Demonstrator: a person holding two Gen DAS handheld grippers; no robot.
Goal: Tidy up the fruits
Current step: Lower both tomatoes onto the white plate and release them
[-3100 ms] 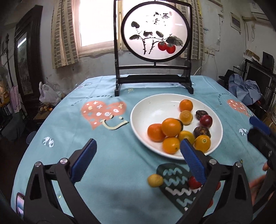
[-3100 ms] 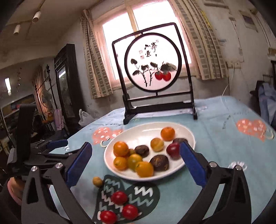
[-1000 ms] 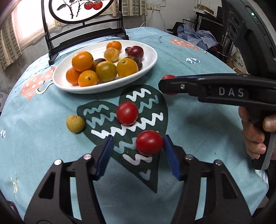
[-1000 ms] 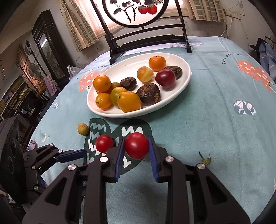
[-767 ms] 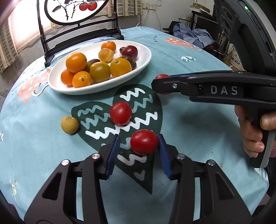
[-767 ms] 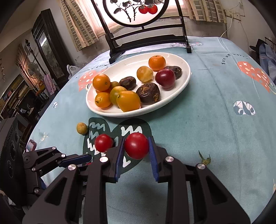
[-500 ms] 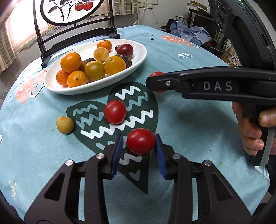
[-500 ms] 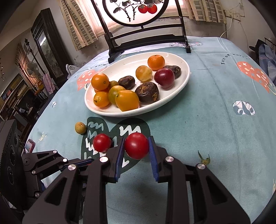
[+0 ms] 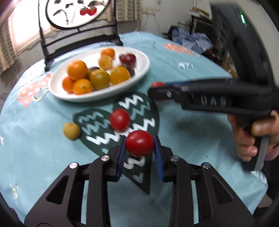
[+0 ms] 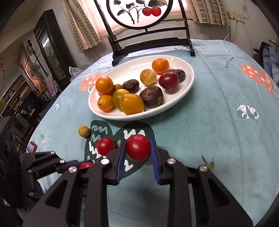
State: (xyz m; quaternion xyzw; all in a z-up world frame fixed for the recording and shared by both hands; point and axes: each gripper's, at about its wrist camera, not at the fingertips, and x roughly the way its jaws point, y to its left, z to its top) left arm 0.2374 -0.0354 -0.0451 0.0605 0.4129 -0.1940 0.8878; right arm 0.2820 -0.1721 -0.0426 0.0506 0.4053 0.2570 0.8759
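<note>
My left gripper point(image 9: 139, 151) is shut on a red tomato point(image 9: 139, 143), held above the dark heart print. My right gripper point(image 10: 136, 152) is shut on another red tomato point(image 10: 138, 147); it also shows in the left wrist view point(image 9: 157, 84), near the plate. A third red tomato point(image 9: 119, 119) lies on the cloth point(image 10: 105, 145). A small yellow fruit point(image 9: 71, 131) lies left of it point(image 10: 84, 131). The white oval plate point(image 9: 139, 60) holds several oranges, dark fruits and a red plum point(image 10: 168, 81).
A black stand with a round painted screen point(image 10: 139, 12) stands behind the plate point(image 10: 190, 69). A phone point(image 10: 31, 146) lies at the table's left edge. A dry leaf scrap point(image 10: 207, 161) lies at the right on the blue tablecloth point(image 10: 226, 139).
My left gripper closed on its tomato and lifted it a little. My right gripper, holding its tomato, moved slightly forward toward the plate.
</note>
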